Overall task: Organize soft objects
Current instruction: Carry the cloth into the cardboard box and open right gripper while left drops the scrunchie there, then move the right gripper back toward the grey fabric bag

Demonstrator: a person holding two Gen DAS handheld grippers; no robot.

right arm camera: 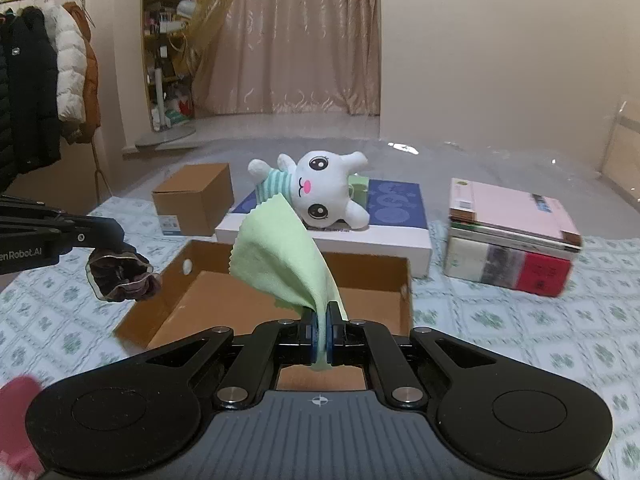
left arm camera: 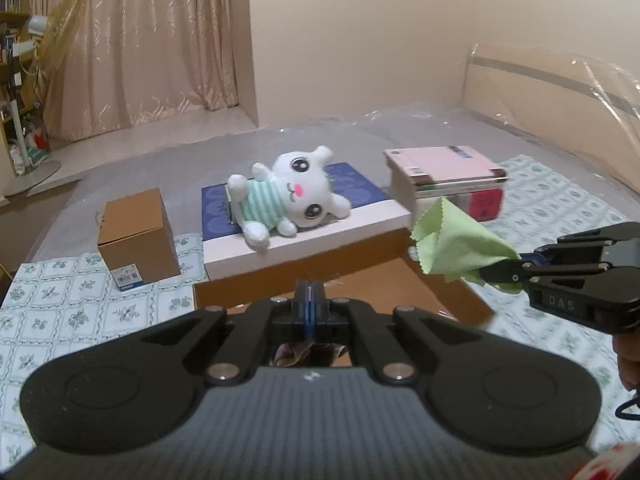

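My right gripper (right arm camera: 320, 322) is shut on a light green cloth (right arm camera: 280, 256), held above the open cardboard box (right arm camera: 224, 296); it also shows in the left wrist view (left arm camera: 520, 258) with the green cloth (left arm camera: 456, 246). My left gripper (left arm camera: 309, 298) is shut on a dark brown scrunchie (right arm camera: 120, 274), held over the box's left edge; a bit of the scrunchie (left arm camera: 296, 354) shows under its fingers. A white plush bunny (right arm camera: 320, 190) in a striped shirt lies on a blue and white flat box (right arm camera: 400, 208) behind the cardboard box.
A small closed brown carton (right arm camera: 196, 200) stands at the back left. A stack of books (right arm camera: 512, 236) lies at the right. A green-patterned cloth (right arm camera: 520, 320) covers the surface. Coats hang at the far left; a fan and curtain stand behind.
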